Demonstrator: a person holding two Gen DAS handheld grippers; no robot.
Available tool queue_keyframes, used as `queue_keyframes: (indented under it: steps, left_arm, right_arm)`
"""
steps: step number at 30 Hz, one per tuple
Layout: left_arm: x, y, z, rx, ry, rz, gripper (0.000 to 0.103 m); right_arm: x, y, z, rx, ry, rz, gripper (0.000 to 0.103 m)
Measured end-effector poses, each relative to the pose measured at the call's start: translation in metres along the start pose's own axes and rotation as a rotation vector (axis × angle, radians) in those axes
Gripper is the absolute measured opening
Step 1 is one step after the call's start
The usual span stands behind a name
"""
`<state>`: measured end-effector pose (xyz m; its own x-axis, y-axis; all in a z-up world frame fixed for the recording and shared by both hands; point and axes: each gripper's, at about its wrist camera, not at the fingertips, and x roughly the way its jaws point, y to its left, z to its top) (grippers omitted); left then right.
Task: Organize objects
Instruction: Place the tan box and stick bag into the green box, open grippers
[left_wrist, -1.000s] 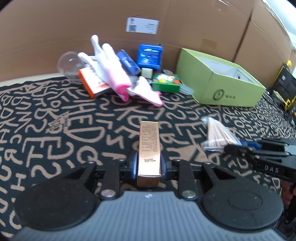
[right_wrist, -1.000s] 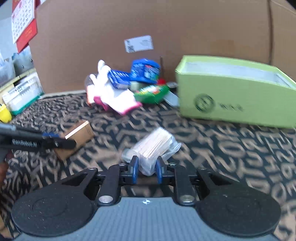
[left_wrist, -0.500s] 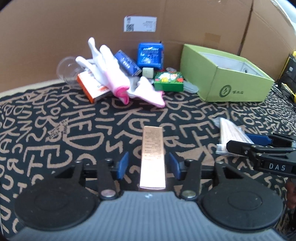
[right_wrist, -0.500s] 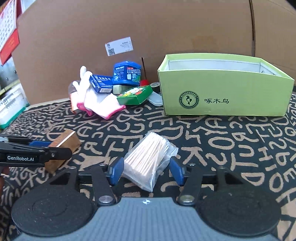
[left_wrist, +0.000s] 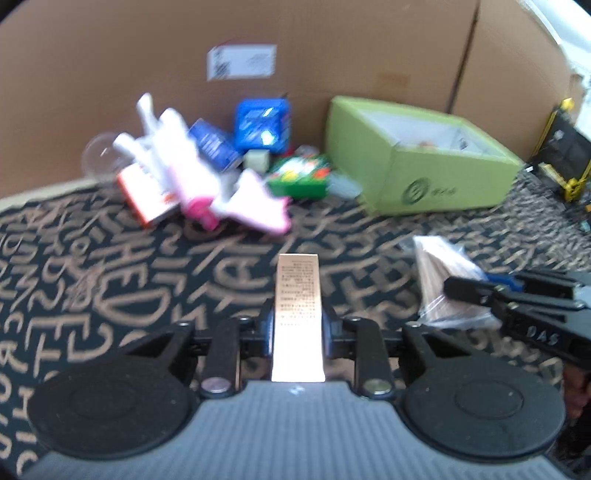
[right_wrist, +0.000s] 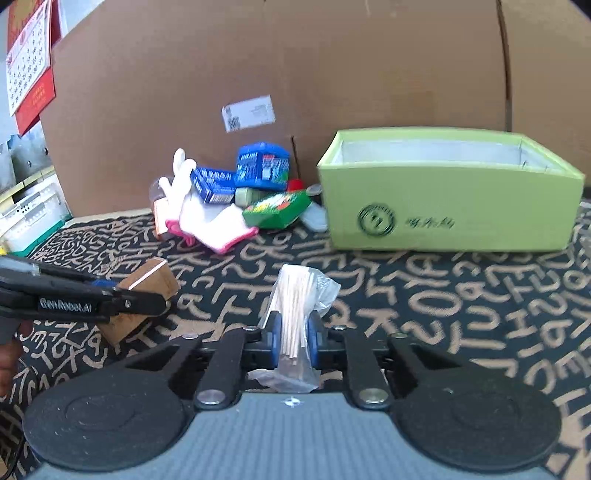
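- The left gripper (left_wrist: 297, 325) has just been closing and is pinching a slim, shiny copper-coloured carton (left_wrist: 298, 314), its long axis running straight ahead along the fingers.
- The right gripper (right_wrist: 293, 338) has just been closing and is clamping a clear plastic bag of pale wooden sticks (right_wrist: 297, 302), sticks pointing forward.
- The open light-green cardboard box (right_wrist: 448, 201) is sitting ahead and to the right of both, nearer the right hand.
- Both items are hanging near the lettered black mat (right_wrist: 461, 295).
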<state>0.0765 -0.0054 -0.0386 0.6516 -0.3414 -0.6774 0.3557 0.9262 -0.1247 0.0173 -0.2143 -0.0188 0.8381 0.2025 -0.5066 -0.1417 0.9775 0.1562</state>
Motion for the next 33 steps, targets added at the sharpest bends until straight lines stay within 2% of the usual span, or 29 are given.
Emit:
queue_keyframes:
  steps: [5, 11, 15, 18, 21, 25, 29, 31, 32, 33]
  left_arm:
    - [-0.009, -0.028, 0.036, 0.054, -0.073, -0.077, 0.024]
    - [-0.006, -0.069, 0.097, 0.095, -0.159, -0.155, 0.024]
    - [0.013, -0.101, 0.142, 0.118, -0.193, -0.19, 0.024]
    - [0.047, -0.119, 0.171, 0.094, -0.176, -0.204, 0.024]
    - [0.094, -0.127, 0.189, 0.065, -0.122, -0.198, 0.024]
    - [0.151, -0.129, 0.196, 0.033, -0.041, -0.157, 0.024]
    - [0.178, -0.131, 0.197, 0.032, -0.011, -0.153, 0.024]
    - [0.186, -0.13, 0.197, 0.037, -0.021, -0.15, 0.033]
    - [0.187, -0.129, 0.196, 0.032, -0.03, -0.149, 0.061]
    - [0.186, -0.127, 0.194, 0.013, -0.05, -0.142, 0.087]
  right_arm:
    - [-0.027, -0.024, 0.02, 0.004, -0.098, -0.045, 0.015]
    - [-0.051, -0.057, 0.065, -0.058, -0.237, -0.178, 0.015]
    - [-0.04, -0.087, 0.099, -0.087, -0.286, -0.28, 0.015]
    - [-0.016, -0.115, 0.12, -0.068, -0.274, -0.315, 0.015]
    - [0.017, -0.14, 0.13, -0.049, -0.22, -0.338, 0.015]
    - [0.054, -0.166, 0.131, -0.036, -0.132, -0.342, 0.015]
    - [0.081, -0.185, 0.129, -0.021, -0.082, -0.354, 0.015]
    - [0.096, -0.193, 0.128, -0.003, -0.048, -0.33, 0.019]
    - [0.1, -0.193, 0.127, -0.003, -0.036, -0.325, 0.025]
    - [0.1, -0.194, 0.125, -0.005, -0.036, -0.332, 0.039]
